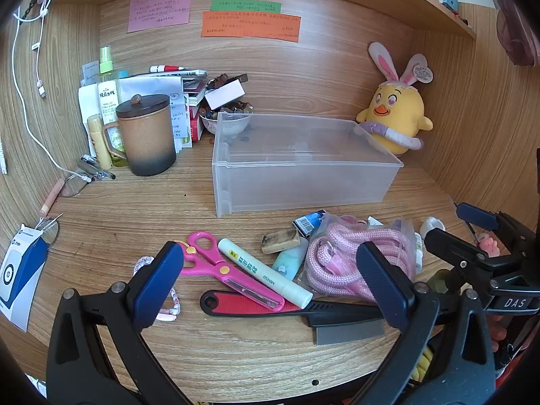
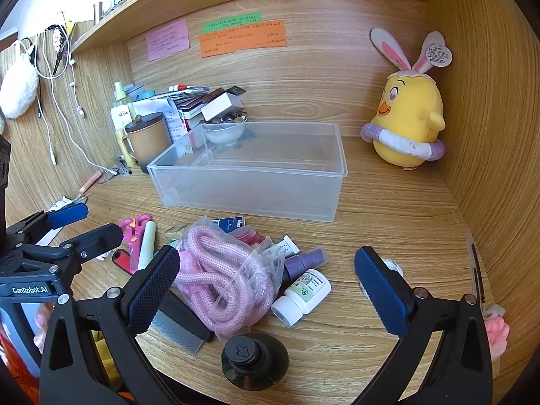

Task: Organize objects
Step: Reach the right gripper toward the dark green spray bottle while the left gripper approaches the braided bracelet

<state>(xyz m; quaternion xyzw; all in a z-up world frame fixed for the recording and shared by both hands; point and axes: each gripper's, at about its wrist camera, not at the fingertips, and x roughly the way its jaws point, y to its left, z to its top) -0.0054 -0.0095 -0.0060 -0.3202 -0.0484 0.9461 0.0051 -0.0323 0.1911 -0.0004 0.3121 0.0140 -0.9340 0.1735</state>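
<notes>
Clear plastic bin holding nothing, pink rope bagged

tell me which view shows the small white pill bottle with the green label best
The right wrist view: the small white pill bottle with the green label lies on its side in full view. In the left wrist view only a white sliver shows behind the bagged pink rope.

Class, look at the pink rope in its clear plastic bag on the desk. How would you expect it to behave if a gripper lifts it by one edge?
The pink rope lies in loose coils, so it would probably sag rather than stay stiff. Its crinkled clear bag looks thin and may slip between the pads. It appears light for its bulk and unlikely to roll.
</notes>
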